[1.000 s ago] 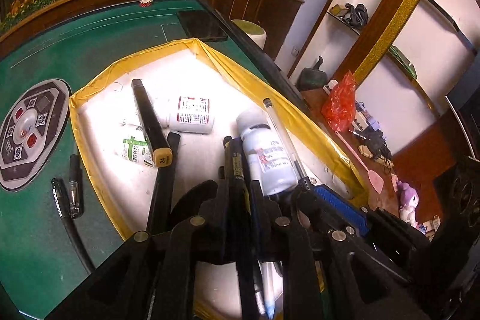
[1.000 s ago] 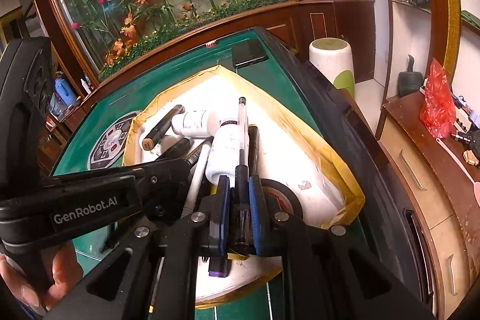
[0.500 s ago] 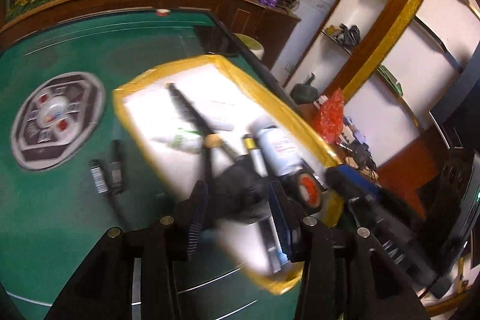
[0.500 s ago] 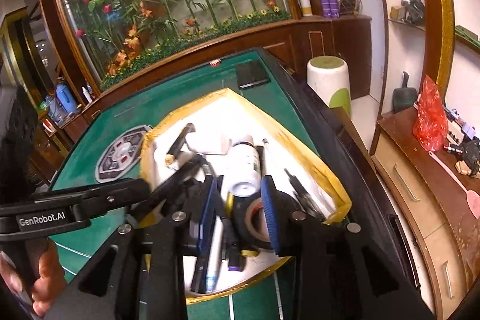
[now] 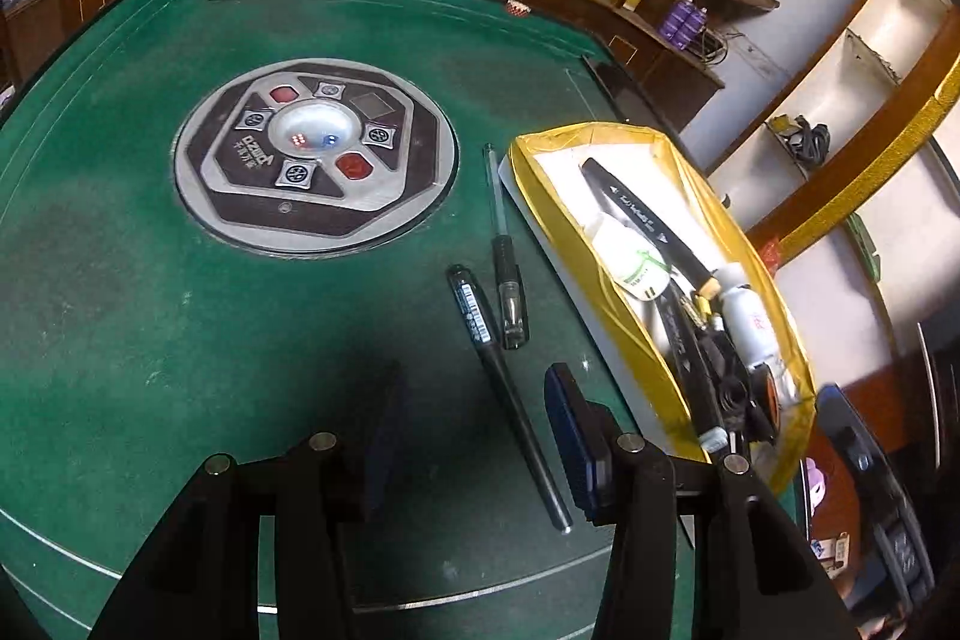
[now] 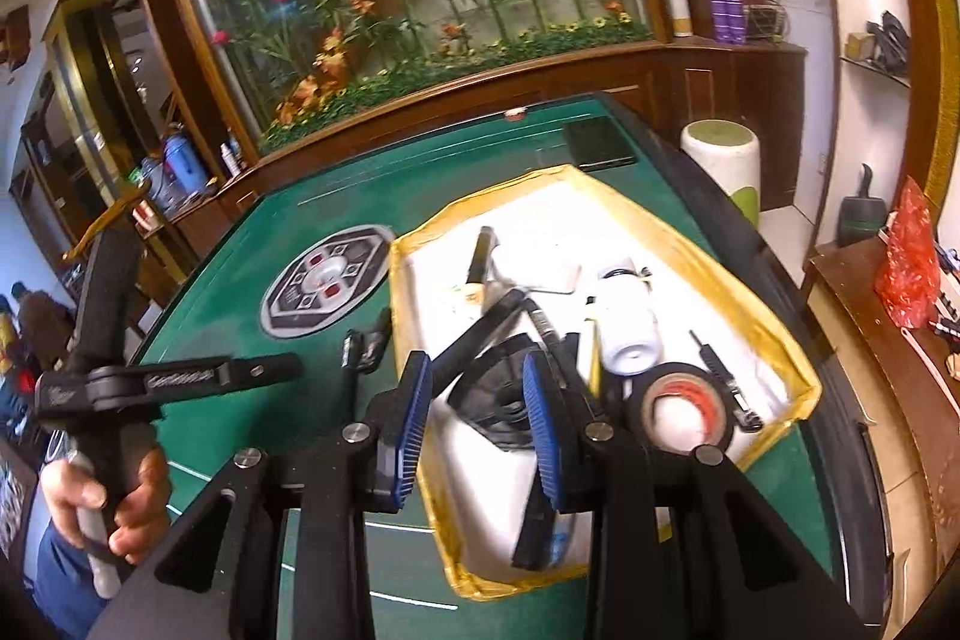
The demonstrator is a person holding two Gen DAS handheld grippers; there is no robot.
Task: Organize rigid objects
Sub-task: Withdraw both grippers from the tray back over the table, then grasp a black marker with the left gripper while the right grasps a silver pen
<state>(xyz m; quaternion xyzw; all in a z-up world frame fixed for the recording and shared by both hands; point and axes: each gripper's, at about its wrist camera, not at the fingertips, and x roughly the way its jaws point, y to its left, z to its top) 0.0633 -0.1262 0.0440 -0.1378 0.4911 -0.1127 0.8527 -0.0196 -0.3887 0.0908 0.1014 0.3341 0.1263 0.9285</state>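
Observation:
A white tray with a yellow rim point(image 5: 540, 196) point(image 6: 774, 280) lies on the green table and holds white bottles point(image 6: 624, 322), a black tape roll point(image 6: 684, 409), a long black tube point(image 5: 648, 220) and pens. Two black pens point(image 5: 480, 316) point(image 5: 507, 274) lie on the felt left of the tray. My left gripper point(image 5: 474, 436) is open and empty, just short of the near pen's tip. My right gripper point(image 6: 477, 430) is open and empty above the tray's near left part. The left gripper also shows in the right wrist view point(image 6: 180, 376).
A round control panel point(image 5: 315, 166) sits in the middle of the table. A dark phone point(image 6: 600, 145) lies at the far edge. A wooden cabinet point(image 6: 870, 400) and a white stool point(image 6: 720, 160) stand to the right, past the table edge.
Both grippers opened and pulled back from the tray. The left one swung left over the felt by the two pens. The pen the right one held now lies in the tray.

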